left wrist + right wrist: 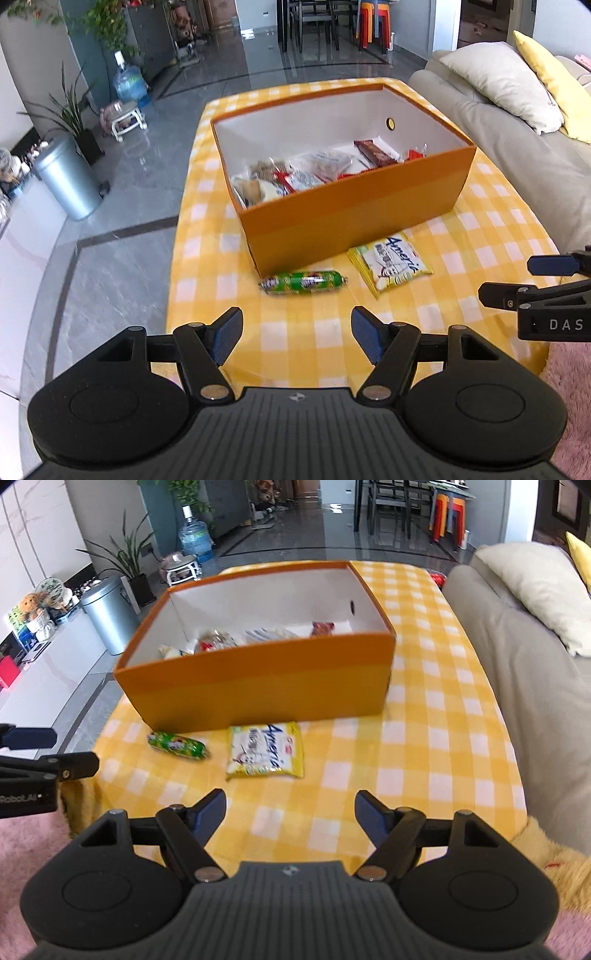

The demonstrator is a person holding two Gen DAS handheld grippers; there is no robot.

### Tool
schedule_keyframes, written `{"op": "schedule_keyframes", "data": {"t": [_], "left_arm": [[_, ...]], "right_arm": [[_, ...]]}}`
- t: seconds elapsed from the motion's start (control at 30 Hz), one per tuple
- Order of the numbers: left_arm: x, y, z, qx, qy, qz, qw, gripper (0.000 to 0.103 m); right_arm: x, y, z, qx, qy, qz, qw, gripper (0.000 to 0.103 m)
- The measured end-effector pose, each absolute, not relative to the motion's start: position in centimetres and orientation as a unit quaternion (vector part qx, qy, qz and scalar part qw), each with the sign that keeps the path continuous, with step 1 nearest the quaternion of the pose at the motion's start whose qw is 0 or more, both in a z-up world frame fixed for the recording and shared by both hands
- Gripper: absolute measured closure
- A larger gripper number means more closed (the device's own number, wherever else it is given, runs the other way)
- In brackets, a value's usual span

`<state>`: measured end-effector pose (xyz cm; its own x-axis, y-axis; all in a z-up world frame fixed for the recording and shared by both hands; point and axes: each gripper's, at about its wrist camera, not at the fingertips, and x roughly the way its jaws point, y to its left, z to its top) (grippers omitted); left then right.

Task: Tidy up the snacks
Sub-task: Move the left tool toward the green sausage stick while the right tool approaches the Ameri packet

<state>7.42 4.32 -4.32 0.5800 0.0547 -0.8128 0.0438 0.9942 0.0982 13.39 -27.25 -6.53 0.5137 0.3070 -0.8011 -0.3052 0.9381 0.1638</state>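
Note:
An orange box [351, 210] [258, 686] with a white inside stands on the yellow checked tablecloth [314, 332] [424, 757] and holds several wrapped snacks [314, 170] [229, 638]. In front of it lie a green sausage-shaped snack [303, 283] [177, 745] and a yellow and white packet [390, 263] [266, 751]. My left gripper [297, 332] is open and empty, just short of the green snack. My right gripper [291, 816] is open and empty, just short of the yellow packet. Each gripper shows at the edge of the other's view.
A grey sofa [509, 140] [517, 664] with cushions runs along the table's right side. A metal bin [68, 177] [109, 613], plants and a water bottle [129, 79] stand on the tiled floor to the left. A pink rug [22, 849] lies at the near edge.

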Motion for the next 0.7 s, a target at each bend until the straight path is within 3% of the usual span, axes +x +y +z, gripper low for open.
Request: {"op": "schedule_keyframes", "data": {"t": [0.27, 0.37, 0.47, 0.7], "left_arm": [[8.8, 5.3, -5.1, 0.012, 0.471, 0.006, 0.882, 0.024], [9.9, 5.5, -5.6, -0.009, 0.477, 0.006, 0.879, 0.025], [11.0, 5.4, -6.4, -0.009, 0.485, 0.009, 0.875, 0.025], [13.3, 6.4, -8.0, -0.061, 0.502, 0.038, 0.862, 0.024]], "right_arm": [[14.5, -27.3, -8.2, 0.014, 0.463, 0.180, 0.868, 0.030], [15.2, -27.1, -8.7, 0.021, 0.463, 0.184, 0.867, 0.038], [16.0, -26.3, -9.3, 0.023, 0.471, 0.192, 0.861, 0.038], [18.1, -24.0, -11.0, 0.024, 0.489, 0.211, 0.846, 0.025]]}}
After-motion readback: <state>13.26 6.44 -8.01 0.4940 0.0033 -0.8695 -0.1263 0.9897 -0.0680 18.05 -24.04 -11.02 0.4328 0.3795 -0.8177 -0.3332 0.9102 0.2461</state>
